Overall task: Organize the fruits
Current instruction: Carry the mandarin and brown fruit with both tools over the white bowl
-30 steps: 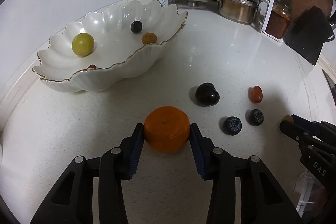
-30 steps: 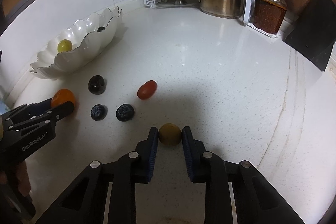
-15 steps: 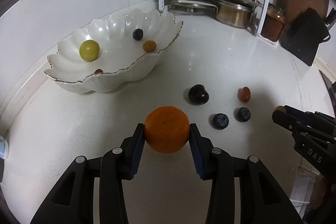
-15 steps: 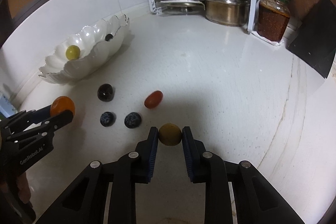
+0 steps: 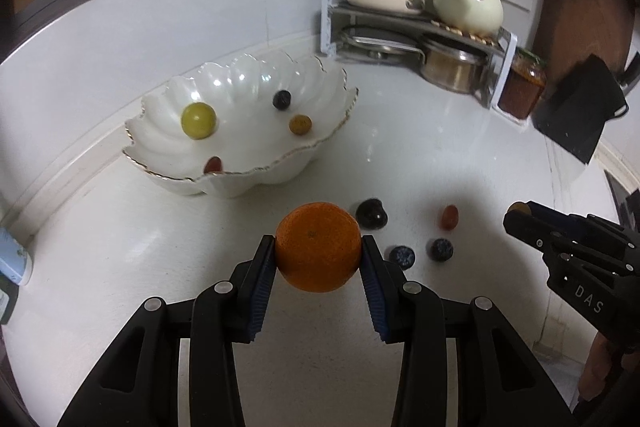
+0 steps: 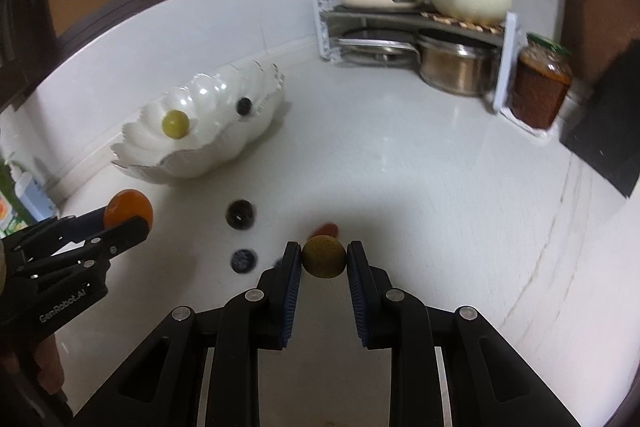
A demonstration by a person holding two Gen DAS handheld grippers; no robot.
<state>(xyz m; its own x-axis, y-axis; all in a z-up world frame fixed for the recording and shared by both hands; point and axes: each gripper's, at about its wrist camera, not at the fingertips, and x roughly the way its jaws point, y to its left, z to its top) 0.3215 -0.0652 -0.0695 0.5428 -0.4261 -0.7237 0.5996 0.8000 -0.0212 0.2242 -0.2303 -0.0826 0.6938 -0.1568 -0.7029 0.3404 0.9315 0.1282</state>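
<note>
Between the blue pads of the left gripper [image 5: 318,259] a round orange mandarin [image 5: 318,246] sits clamped, now carried higher above the white speckled tabletop [image 5: 440,155] than a second ago. The right gripper [image 6: 323,259] has risen too, closed on a small brownish-yellow round fruit [image 6: 323,255]. Ahead and right of the mandarin lie a dark plum [image 5: 371,214], two blueberries [image 5: 401,256] and a reddish cherry tomato [image 5: 449,217]. Farther ahead to the left, the scalloped white gold-rimmed bowl [image 5: 256,181] holds a green grape [image 5: 198,120], a blueberry [image 5: 282,99], a brown fruit [image 5: 300,125] and a red one [image 5: 213,165].
</note>
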